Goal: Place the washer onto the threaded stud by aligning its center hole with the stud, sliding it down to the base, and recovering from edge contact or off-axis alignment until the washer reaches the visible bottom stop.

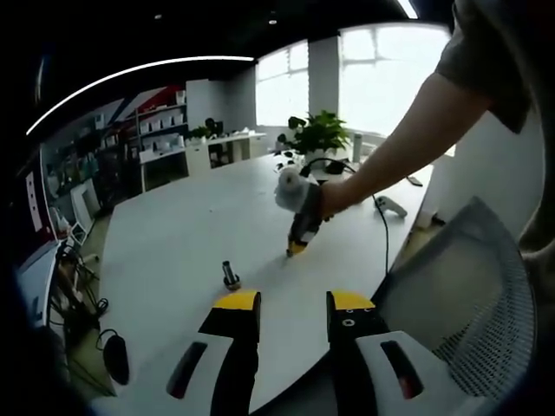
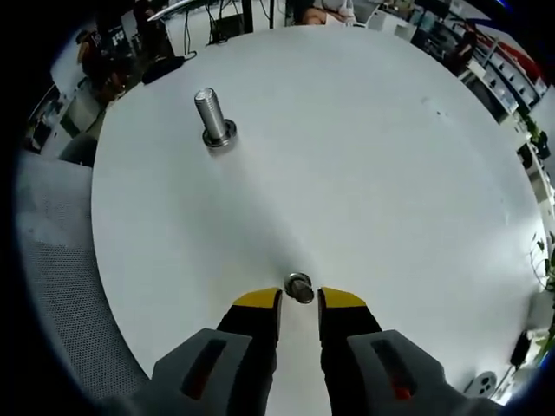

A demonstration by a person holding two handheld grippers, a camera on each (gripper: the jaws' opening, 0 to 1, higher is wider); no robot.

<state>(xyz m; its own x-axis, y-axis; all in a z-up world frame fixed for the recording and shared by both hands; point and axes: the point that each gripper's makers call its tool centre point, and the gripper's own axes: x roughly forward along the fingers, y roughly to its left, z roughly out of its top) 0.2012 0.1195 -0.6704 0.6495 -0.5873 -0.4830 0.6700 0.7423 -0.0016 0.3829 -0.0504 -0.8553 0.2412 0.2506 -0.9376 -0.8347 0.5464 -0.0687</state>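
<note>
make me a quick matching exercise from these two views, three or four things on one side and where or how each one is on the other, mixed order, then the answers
Things
1. washer
2. threaded stud
3. left gripper
4. mesh chair

Places or states
A. stands upright on the white table, with nothing on it
B. beside the table's edge, off the table top
C. lies on the table just ahead of the right gripper tips
D. open, with nothing between its jaws

Pairs: 1-C, 2-A, 3-D, 4-B
</note>
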